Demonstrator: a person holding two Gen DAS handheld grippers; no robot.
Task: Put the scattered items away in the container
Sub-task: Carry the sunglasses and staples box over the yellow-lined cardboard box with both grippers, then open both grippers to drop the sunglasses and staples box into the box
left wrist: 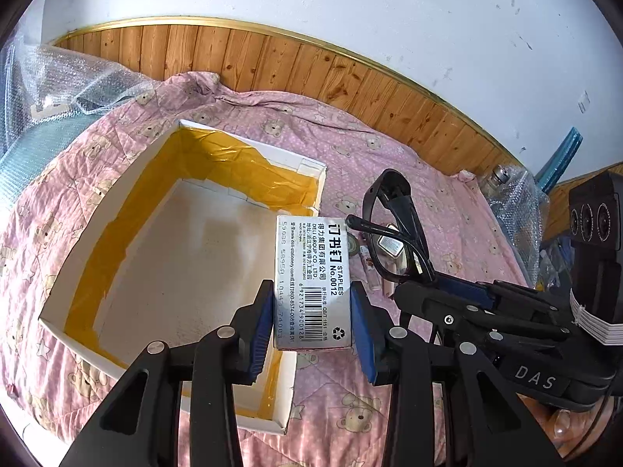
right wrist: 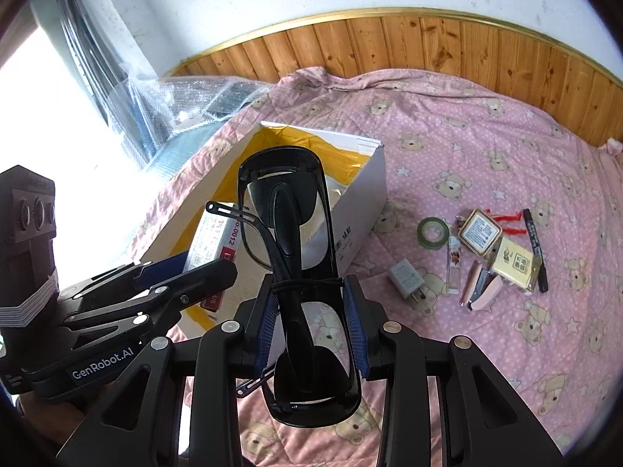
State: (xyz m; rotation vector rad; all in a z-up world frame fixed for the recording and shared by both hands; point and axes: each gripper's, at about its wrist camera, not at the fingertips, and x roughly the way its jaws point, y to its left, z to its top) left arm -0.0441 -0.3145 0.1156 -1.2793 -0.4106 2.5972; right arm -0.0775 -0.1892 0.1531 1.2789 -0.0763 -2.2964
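My left gripper [left wrist: 311,323] is shut on a grey staples box [left wrist: 311,272], held above the near right corner of the white cardboard box [left wrist: 78,241] with yellow tape inside. The box looks bare inside. My right gripper [right wrist: 313,323] is shut on black glasses [right wrist: 288,210] at their bridge, just right of the cardboard box [right wrist: 366,210]. In the left wrist view the glasses [left wrist: 393,210] and right gripper sit to the right. Scattered on the pink bedspread: green tape roll [right wrist: 433,232], charger plug [right wrist: 407,278], lighter [right wrist: 453,264], pink stapler [right wrist: 484,290], square tin [right wrist: 479,231], yellow box [right wrist: 516,264], black pen [right wrist: 536,249].
A pink bear-print bedspread [right wrist: 486,148] covers the bed against a wood-panelled wall [right wrist: 428,39]. Bubble wrap [left wrist: 70,78] is piled at the far left of the bed, and more wrapped things [left wrist: 514,198] lie at the right edge.
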